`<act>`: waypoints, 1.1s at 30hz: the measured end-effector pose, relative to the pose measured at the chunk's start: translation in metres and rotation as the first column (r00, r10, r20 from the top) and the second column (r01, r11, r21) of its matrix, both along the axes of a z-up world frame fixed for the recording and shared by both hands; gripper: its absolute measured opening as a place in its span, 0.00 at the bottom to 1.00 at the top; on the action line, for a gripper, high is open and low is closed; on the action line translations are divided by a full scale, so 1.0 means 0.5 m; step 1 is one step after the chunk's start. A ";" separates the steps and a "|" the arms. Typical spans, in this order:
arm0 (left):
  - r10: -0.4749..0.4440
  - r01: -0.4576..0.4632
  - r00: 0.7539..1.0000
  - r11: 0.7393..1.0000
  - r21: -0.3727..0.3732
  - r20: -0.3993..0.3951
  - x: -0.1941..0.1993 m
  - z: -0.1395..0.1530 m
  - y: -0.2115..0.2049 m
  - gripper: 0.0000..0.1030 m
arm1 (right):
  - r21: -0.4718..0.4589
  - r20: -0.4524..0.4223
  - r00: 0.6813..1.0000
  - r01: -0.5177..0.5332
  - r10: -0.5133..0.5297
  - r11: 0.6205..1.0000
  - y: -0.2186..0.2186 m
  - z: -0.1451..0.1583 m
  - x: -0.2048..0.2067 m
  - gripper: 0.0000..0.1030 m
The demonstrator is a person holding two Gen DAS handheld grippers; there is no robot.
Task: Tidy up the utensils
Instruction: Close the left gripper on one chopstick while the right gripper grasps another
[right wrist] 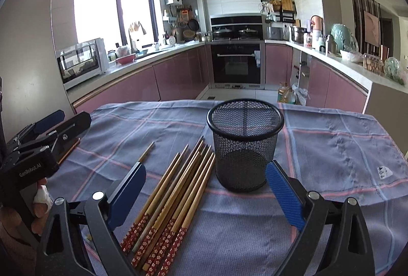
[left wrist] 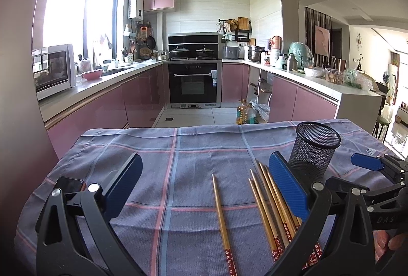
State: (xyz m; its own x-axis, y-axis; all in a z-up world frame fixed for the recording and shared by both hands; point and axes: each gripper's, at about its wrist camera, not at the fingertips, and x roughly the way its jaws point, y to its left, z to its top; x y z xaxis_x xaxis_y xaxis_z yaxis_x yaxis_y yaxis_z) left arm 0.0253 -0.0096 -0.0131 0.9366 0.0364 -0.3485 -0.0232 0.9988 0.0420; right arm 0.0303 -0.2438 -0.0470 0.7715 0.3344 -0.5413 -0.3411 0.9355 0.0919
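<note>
The chopsticks (right wrist: 173, 189) lay loose near the counter's front edge, beside the empty mesh cup (right wrist: 244, 146). Both the left gripper (left wrist: 204, 189) and right gripper (right wrist: 205, 185) had jaws spread, holding nothing. Picking had yet to begin; next, one must close on a chopstick.

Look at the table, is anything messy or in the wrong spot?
Yes. The chopsticks lie loose on the cloth beside the mesh cup, which looks empty. One chopstick lies apart from the pile.

left tool (left wrist: 204, 181) open | chopsticks (left wrist: 270, 212) beside mesh cup (left wrist: 315, 148)
</note>
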 end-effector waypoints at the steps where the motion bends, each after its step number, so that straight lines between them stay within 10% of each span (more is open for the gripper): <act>1: 0.000 0.000 1.000 1.000 0.007 -0.007 0.002 -0.002 -0.001 0.95 | -0.011 -0.020 1.000 -0.004 0.004 1.000 0.007 -0.008 0.004 0.80; 13: -0.037 0.042 0.983 0.999 0.024 -0.178 0.061 -0.065 0.002 0.83 | -0.088 -0.238 0.971 -0.034 0.012 0.996 0.029 -0.083 0.062 0.49; 33: -0.196 0.159 0.834 0.981 -0.116 -0.516 0.178 -0.203 -0.016 0.39 | -0.141 -0.320 0.946 -0.096 0.046 0.985 0.041 -0.102 0.102 0.26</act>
State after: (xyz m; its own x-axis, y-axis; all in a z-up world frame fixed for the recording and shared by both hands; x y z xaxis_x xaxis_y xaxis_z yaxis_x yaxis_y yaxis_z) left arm 0.1144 -0.0175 -0.1148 0.6029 -0.1528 -0.7830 0.1615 0.9845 -0.0679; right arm 0.0814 -0.2234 -0.0979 0.5305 0.2762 -0.8014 -0.3843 0.9211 0.0630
